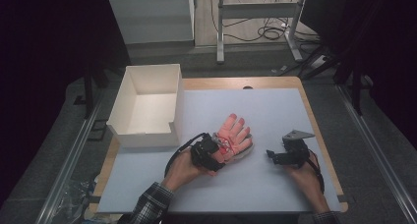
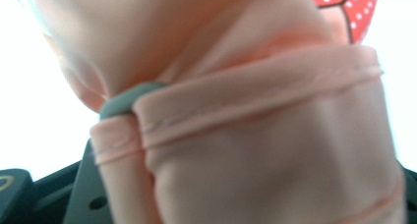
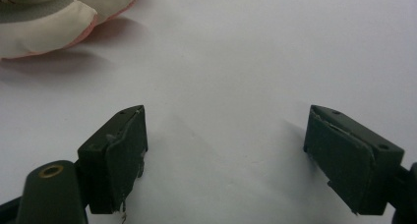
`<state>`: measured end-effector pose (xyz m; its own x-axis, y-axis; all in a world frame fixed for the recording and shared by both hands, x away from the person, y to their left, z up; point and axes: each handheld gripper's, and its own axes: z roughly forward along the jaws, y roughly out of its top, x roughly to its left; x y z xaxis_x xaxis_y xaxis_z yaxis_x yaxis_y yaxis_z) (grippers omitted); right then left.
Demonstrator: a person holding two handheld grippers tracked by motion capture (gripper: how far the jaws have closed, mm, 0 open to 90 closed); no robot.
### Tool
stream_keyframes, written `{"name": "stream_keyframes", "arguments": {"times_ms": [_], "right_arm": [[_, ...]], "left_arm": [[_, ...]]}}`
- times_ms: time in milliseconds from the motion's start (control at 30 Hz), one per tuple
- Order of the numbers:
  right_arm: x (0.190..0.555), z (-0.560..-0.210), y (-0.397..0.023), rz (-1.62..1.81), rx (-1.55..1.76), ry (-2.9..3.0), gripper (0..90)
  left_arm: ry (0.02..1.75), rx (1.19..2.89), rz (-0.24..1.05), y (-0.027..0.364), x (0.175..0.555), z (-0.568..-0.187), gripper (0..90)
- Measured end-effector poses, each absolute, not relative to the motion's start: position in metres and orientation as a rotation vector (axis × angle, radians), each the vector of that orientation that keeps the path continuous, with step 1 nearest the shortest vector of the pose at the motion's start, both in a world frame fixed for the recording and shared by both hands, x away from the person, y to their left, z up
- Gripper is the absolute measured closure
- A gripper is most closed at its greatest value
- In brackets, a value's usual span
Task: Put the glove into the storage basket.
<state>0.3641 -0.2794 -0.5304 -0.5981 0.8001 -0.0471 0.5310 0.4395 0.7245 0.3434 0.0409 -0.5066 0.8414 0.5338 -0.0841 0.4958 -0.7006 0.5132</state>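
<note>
White cardboard box [image 1: 147, 106] stands left of the pink glove [image 1: 235, 135], whose cuff the left gripper [image 1: 216, 153] has pinched shut, while the right gripper [image 1: 271, 155] rests wide open and empty; thin fabric could slip free.

glove [image 2: 255, 135] blurred, hiding left gripper's jaws
</note>
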Motion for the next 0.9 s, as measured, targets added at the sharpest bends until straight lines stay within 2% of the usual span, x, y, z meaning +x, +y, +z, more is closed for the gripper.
{"name": "stream_keyframes", "arguments": {"times_ms": [267,900], "right_arm": [[0.364,-0.530,-0.279,0.962,1.130,2.312,16.8],[0.364,-0.531,-0.279,0.962,1.128,2.312,16.8]], "left_arm": [[0.780,2.450,0.105,0.045,0.348,-0.493,42.6],[0.874,2.398,0.260,0.045,0.381,-0.440,42.0]]}}
